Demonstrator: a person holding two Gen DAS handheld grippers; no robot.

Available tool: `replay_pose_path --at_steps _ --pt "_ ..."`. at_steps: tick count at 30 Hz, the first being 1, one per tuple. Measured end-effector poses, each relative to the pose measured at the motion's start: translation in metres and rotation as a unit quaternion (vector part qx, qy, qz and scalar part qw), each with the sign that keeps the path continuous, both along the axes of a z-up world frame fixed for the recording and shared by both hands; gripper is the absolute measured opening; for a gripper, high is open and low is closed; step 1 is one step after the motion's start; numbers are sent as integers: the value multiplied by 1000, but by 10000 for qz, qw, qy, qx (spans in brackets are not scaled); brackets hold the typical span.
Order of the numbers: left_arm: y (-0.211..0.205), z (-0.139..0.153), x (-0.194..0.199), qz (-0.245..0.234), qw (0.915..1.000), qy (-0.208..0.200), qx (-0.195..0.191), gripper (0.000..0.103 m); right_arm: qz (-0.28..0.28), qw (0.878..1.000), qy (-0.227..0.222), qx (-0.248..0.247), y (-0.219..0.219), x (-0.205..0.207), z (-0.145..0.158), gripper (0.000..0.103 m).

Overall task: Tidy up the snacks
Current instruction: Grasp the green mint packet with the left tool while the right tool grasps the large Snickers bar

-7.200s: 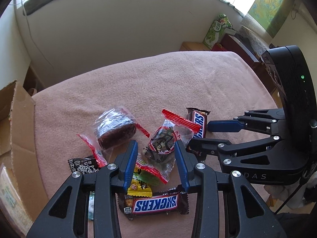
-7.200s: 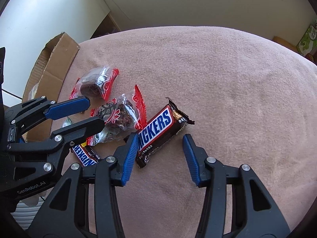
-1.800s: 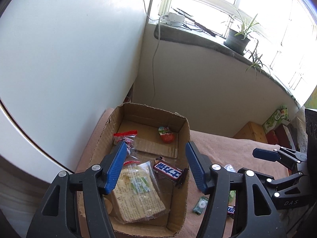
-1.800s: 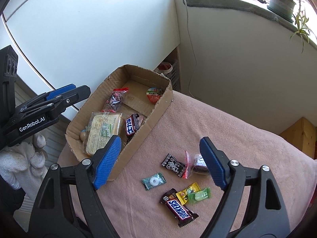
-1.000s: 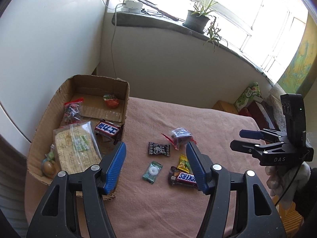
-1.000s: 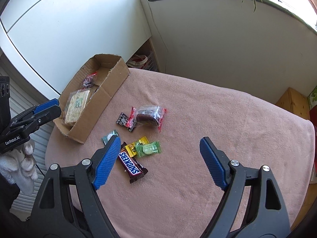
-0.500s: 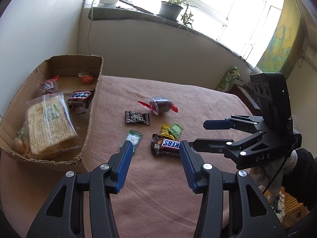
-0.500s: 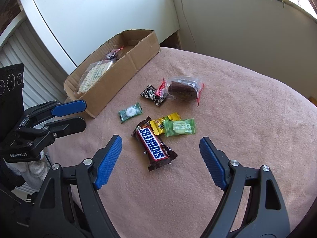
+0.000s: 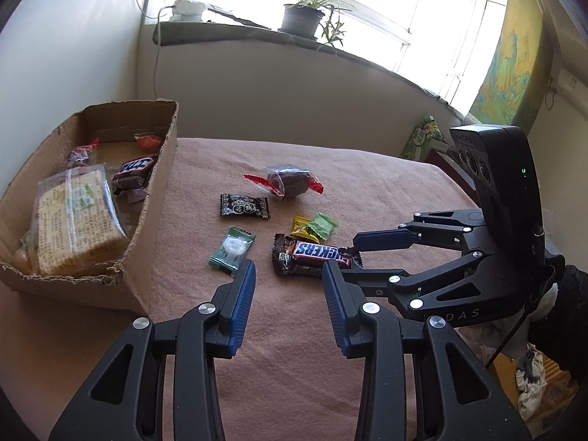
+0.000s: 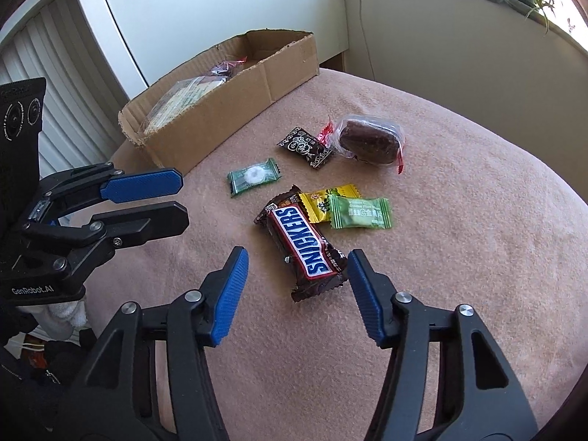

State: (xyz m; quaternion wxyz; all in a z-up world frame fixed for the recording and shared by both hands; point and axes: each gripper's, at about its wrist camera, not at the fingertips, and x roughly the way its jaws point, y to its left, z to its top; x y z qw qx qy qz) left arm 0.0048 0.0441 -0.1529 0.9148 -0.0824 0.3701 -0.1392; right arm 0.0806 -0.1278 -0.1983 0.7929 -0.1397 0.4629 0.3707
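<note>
Snickers [image 10: 307, 248] lies flat on desk [image 10: 459, 257] near box [image 10: 228, 99], between right hand-held gripper [image 10: 296, 273] jaws, which are closing, not yet pressing. Left hand-held gripper [image 9: 288, 286] closing, empty. Bar likely light, firm, wrapper slick: pinch across mid-width, not the crimped ends

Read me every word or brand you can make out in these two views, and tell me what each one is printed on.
"SNICKERS": Snickers bar on the blanket.
"GenRobot.AI": left gripper body.
"DAS": right gripper body, first letters hidden.
Too small or blurred: green candy, yellow candy, black candy, cracker pack in the cardboard box.
</note>
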Motion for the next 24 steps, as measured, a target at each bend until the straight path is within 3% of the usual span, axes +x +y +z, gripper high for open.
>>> replay_pose_path --at_steps 14,21,24 --pt "9 -13 25 372 9991 211 81 36 204 9994 -174 -232 24 14 -17 58" --pt "4 -23 41 343 9984 331 310 36 195 9994 -165 -244 15 8 -18 39" --pt "3 -26 48 423 9976 365 418 36 204 9995 -87 -227 5 3 -16 38"
